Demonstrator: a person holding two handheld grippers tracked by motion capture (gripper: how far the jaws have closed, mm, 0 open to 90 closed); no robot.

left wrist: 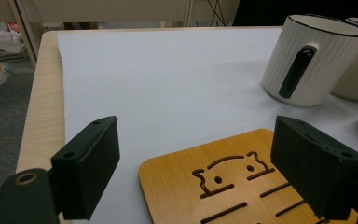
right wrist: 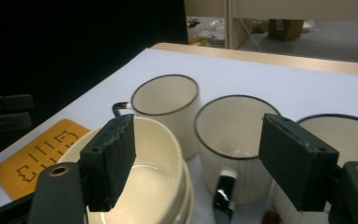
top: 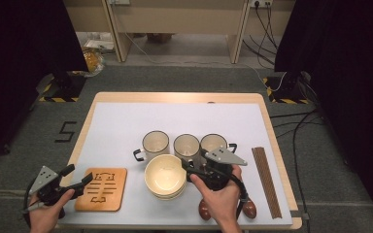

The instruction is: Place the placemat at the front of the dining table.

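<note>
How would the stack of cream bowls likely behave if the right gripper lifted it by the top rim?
The stacked bowls look glazed and ceramic, so probably slippery under the pads and fairly heavy. Being nested loosely, a grip on the top rim would likely lift only the upper bowl. The right gripper stands open just above them; a knock could chip them.

3 mugs (top: 186, 146) (1 trivet (top: 101, 189))

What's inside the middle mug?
The middle mug looks empty: the right gripper view shows bare white wall and a glossy bottom. Its near inner wall is hidden by the rim, below the open right gripper.
</note>
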